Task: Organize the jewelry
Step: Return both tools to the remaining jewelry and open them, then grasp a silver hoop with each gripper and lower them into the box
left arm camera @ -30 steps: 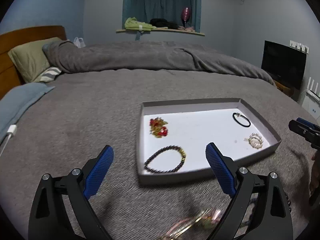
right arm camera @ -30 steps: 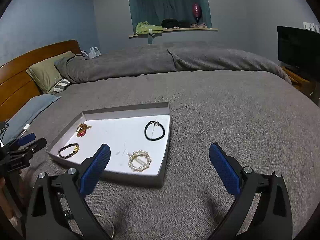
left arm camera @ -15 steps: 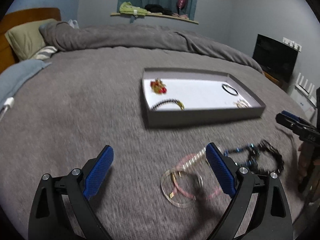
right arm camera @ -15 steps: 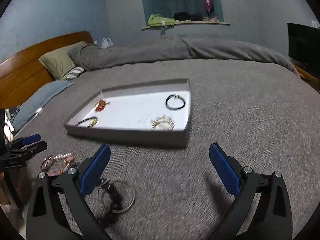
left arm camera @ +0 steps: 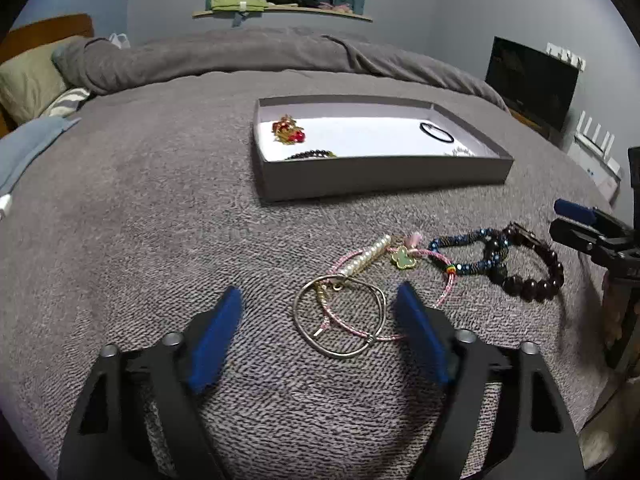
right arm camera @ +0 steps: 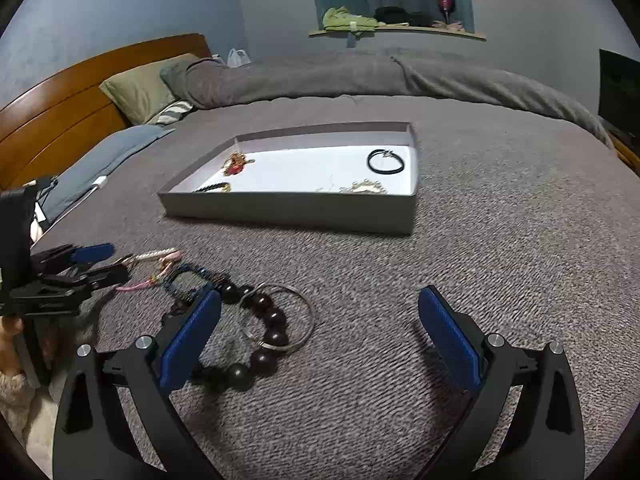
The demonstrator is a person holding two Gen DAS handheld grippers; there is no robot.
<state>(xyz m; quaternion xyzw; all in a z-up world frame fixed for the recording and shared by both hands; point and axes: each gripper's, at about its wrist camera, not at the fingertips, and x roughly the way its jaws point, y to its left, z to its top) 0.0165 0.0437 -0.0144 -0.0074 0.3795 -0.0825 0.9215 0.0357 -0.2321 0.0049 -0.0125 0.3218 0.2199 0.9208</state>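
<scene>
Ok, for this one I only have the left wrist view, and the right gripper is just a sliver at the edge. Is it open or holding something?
Observer: The right gripper is open and holds nothing; its pads stand wide apart over the grey bedspread.
Operator: What's nearest to it?
Observer: The dark bead bracelet, partly behind its left finger, with a thin metal ring lying across the beads.
Operator: And the tray's near right corner?
Observer: A gold bracelet lies there inside the tray, near the black band.
</scene>
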